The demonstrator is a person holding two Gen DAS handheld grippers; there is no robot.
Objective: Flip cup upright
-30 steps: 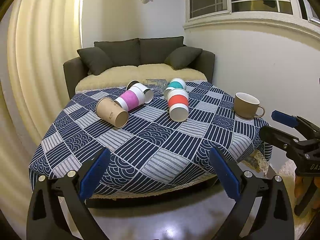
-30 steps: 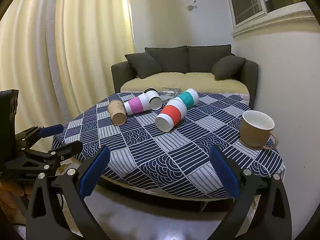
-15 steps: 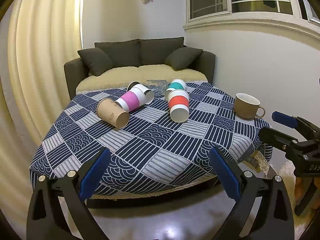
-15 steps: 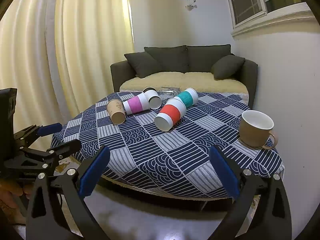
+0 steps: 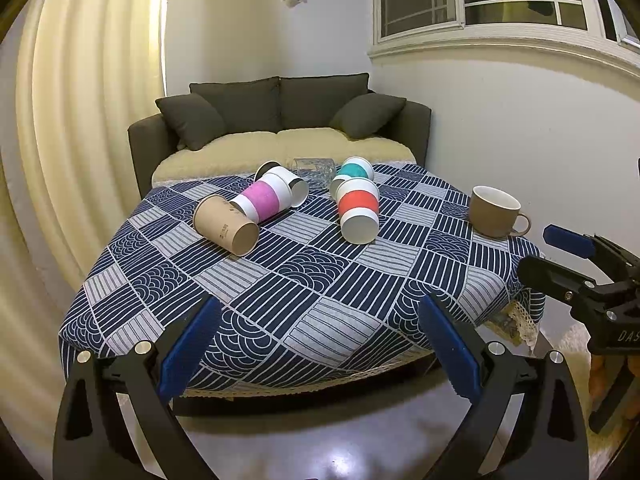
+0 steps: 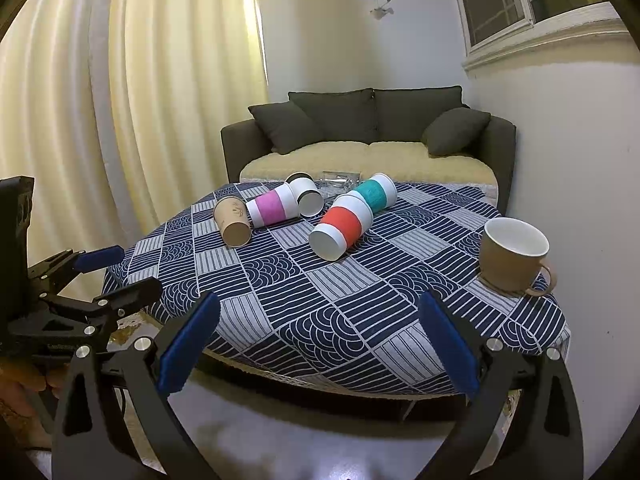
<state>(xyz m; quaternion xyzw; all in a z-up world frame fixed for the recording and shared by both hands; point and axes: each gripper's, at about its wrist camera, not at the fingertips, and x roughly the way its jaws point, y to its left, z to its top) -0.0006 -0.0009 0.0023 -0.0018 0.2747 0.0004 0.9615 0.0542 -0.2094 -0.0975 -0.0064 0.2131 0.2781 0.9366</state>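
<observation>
Both grippers are hanging before the near edge of the table (image 5: 500,280), holding nothing: the left gripper (image 5: 316,344) and the right gripper (image 6: 318,344) both have their jaws wide apart. The cups are lying on their sides well beyond. The orange-banded cup (image 6: 341,227) is lying nearest; I would approach it across its banded middle, then tip it gently.

A dark sofa (image 5: 280,120) stands behind the table (image 5: 320,300), with curtains (image 6: 140,100) left and perhaps a window (image 5: 480,0) right.
</observation>
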